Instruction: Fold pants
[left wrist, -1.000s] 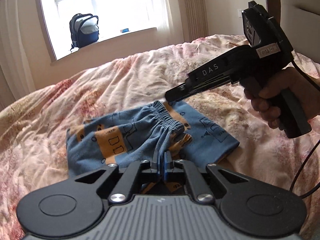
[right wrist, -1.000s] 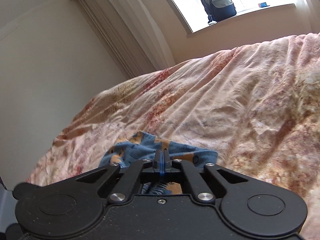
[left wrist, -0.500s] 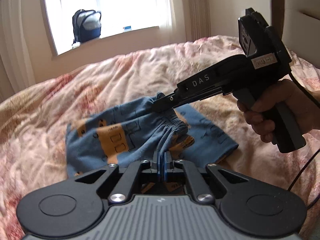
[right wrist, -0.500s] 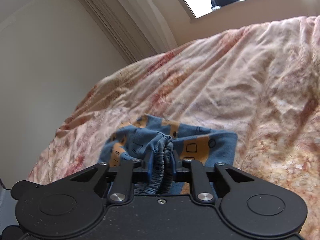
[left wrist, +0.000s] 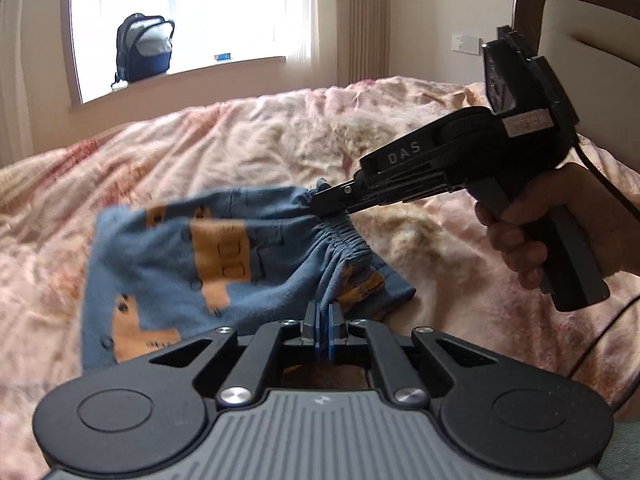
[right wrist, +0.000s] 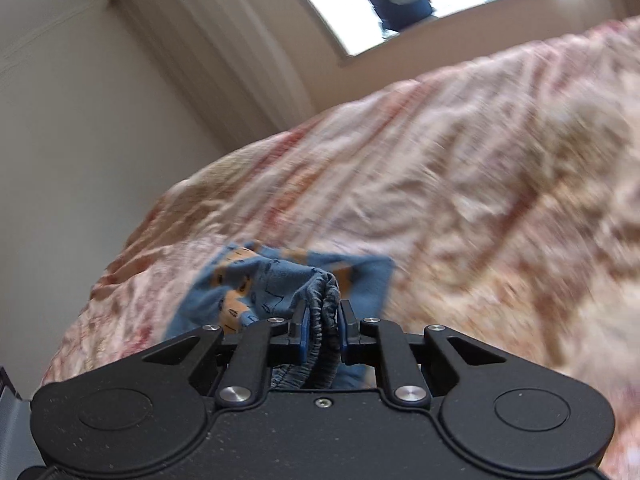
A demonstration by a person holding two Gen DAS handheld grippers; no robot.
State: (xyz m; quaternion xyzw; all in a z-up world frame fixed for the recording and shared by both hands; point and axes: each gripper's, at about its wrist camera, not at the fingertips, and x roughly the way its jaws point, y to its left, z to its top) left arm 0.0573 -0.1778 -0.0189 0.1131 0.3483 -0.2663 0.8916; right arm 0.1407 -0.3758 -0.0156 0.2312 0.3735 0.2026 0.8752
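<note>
your right hand-held gripper (right wrist: pixel 323 330) is clamped on the bunched elastic waistband (right wrist: pixel 325 300) of the blue patterned pants (left wrist: pixel 192 264). your left hand-held gripper (left wrist: pixel 324 330) pinches the same pants nearer you, holding them above the floral bed (left wrist: pixel 260 136).

one pair of blue pants (left wrist: pixel 224 264) hangs between two hand-held grippers: the left gripper (left wrist: pixel 323 320) and the right gripper (left wrist: pixel 320 204). one hand (left wrist: pixel 532 236) shows. beyond them lie one bedspread (left wrist: pixel 280 136), one backpack (left wrist: pixel 144 46) and one headboard (left wrist: pixel 580 36).
</note>
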